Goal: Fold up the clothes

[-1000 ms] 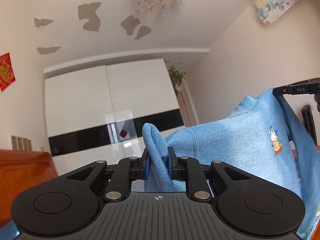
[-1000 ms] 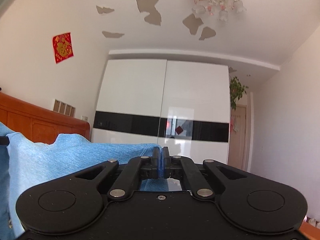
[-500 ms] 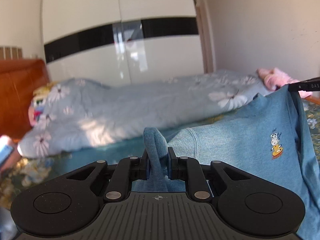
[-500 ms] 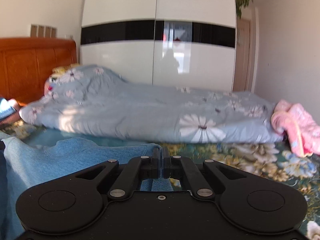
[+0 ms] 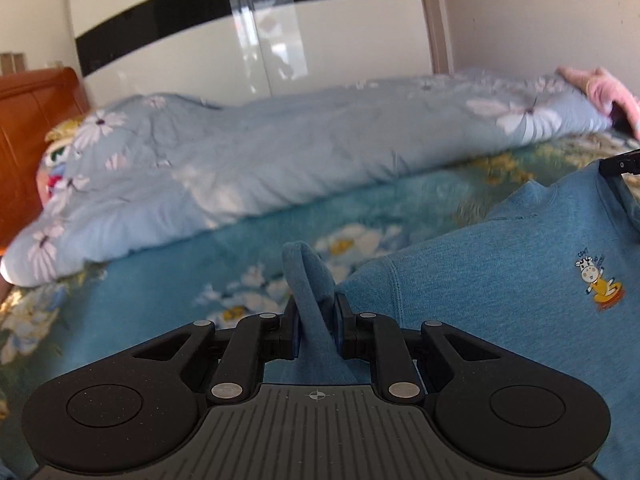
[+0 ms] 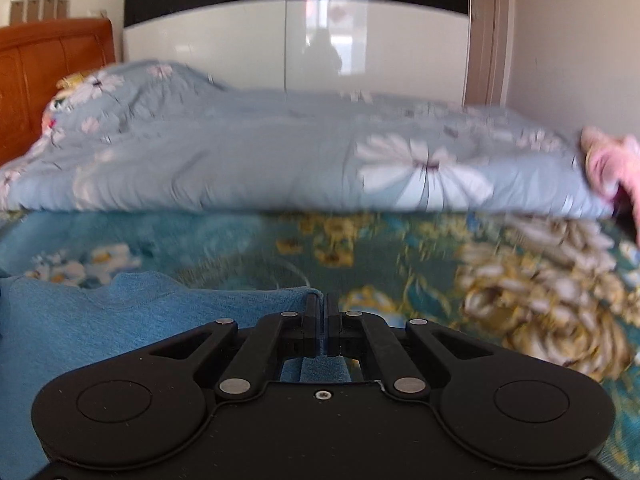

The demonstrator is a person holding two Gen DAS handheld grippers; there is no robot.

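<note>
Beneath both tongs (image 5: 316, 322), the blue sweatshirt's (image 5: 500, 280) lower half runs out of frame.

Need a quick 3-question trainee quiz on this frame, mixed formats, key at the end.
1. True or false: both hand-held grippers pinch the blue knit sweatshirt.
2. What is printed on the sweatshirt's chest?
3. The pink fabric lies at which end of the pale blue daisy-print quilt in the right wrist view: A left, B right?

Key: 1 true: left hand-held gripper, right hand-held gripper. 2 small cartoon cow. 3 B.
</note>
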